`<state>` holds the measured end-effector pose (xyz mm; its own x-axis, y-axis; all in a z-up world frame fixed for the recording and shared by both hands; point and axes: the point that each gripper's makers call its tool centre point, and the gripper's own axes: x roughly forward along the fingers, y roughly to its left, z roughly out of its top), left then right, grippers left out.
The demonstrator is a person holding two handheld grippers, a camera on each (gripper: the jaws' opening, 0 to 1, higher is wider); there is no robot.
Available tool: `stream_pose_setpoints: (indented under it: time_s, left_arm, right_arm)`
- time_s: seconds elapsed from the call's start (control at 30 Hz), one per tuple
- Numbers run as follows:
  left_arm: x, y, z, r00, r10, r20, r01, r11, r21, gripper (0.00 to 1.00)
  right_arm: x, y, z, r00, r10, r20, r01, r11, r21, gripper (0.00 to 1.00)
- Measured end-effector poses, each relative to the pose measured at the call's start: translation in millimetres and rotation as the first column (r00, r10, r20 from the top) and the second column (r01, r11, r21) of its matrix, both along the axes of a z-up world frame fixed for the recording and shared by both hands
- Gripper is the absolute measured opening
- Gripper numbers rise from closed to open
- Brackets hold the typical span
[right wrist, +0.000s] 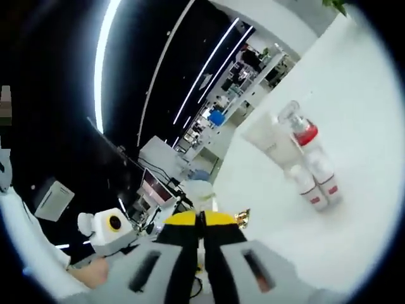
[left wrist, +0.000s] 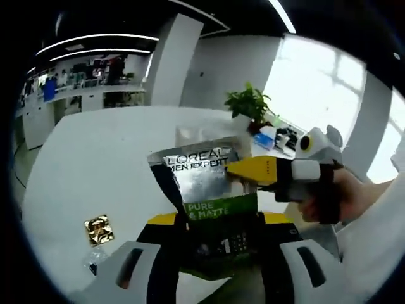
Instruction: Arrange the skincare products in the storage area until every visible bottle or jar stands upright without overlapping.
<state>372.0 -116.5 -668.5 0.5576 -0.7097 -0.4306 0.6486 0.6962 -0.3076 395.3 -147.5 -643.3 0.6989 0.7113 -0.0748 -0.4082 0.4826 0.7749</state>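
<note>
Open-plan office or lab: white worktable (left wrist: 95,164), desks with monitors (right wrist: 155,187) at 9 o'clock, ceiling strip lights (left wrist: 95,36), potted plant (left wrist: 248,104).

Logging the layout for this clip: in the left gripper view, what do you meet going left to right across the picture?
Gold foil packet on the white table → L'Oreal Men Expert pouch held upright in the left gripper → the right gripper, its yellow tip at the pouch's right edge → the person's hand holding it.
</note>
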Motion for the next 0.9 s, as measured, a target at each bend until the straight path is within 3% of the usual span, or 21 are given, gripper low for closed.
stream_pose_setpoints:
  time_s: [0.07, 0.2, 0.27, 0.43, 0.53, 0.6, 0.7, 0.77, 0.8, 0.87, 0.9]
  left_arm:
    - [-2.5, 1.1, -2.3, 1.0, -0.017, 0.007, 0.017, 1.0, 0.025, 0.38]
    - [-5.6, 3.2, -1.6, 1.0, -0.021, -0.019, 0.021, 1.0, -0.007, 0.57]
    - [-7.0, 6.7, -1.7, 0.999, -0.025, -0.021, 0.025, 1.0, -0.006, 0.58]
    - [-7.2, 15.1, 0.8, 0.998, -0.037, -0.056, 0.033, 0.997, -0.07, 0.65]
    - [-14.2, 11.7, 3.6, 0.987, -0.117, -0.111, 0.099, 0.983, -0.158, 0.69]
    - [-12.3, 12.9, 5.4, 0.983, -0.147, -0.109, 0.125, 0.974, -0.189, 0.69]
    - [-8.6, 14.3, 8.4, 0.977, -0.187, -0.099, 0.161, 0.959, -0.232, 0.64]
    - [-5.9, 11.4, 20.3, 0.972, -0.201, -0.119, 0.147, 0.923, -0.354, 0.56]
    - [-7.8, 9.7, 28.6, 0.965, -0.223, -0.138, 0.145, 0.892, -0.429, 0.51]
    - [-10.9, 9.2, 37.4, 0.962, -0.25, -0.109, 0.172, 0.866, -0.469, 0.31]
    - [-8.1, 12.2, 32.2, 0.967, -0.23, -0.114, 0.159, 0.885, -0.437, 0.29]
  right_arm:
    - [-2.3, -2.6, 0.1, 1.0, 0.002, -0.018, -0.002, 1.0, 0.027, 0.01]
    - [-3.6, -9.1, 4.0, 0.999, -0.009, -0.035, 0.012, 0.997, 0.078, 0.01]
    - [-4.2, -12.1, 8.5, 0.999, -0.009, -0.033, 0.013, 0.994, 0.108, 0.01]
    - [-10.5, -11.6, 25.5, 0.999, 0.041, 0.013, -0.042, 0.985, 0.166, 0.01]
    - [-15.6, -7.5, 33.8, 0.996, 0.079, 0.04, -0.085, 0.975, 0.206, 0.01]
    - [-21.0, -3.9, 42.4, 0.992, 0.111, 0.058, -0.123, 0.96, 0.254, 0.01]
    - [-29.1, 1.3, 53.4, 0.985, 0.156, 0.071, -0.171, 0.933, 0.317, 0.01]
    - [-29.2, 1.9, 54.7, 0.984, 0.155, 0.083, -0.174, 0.931, 0.32, 0.01]
    - [-29.7, 2.8, 55.2, 0.984, 0.155, 0.084, -0.174, 0.931, 0.32, 0.01]
    - [-28.3, 1.2, 52.5, 0.986, 0.144, 0.084, -0.163, 0.937, 0.308, 0.01]
    - [-26.8, -1.8, 53.7, 0.988, 0.131, 0.084, -0.151, 0.935, 0.322, 0.01]
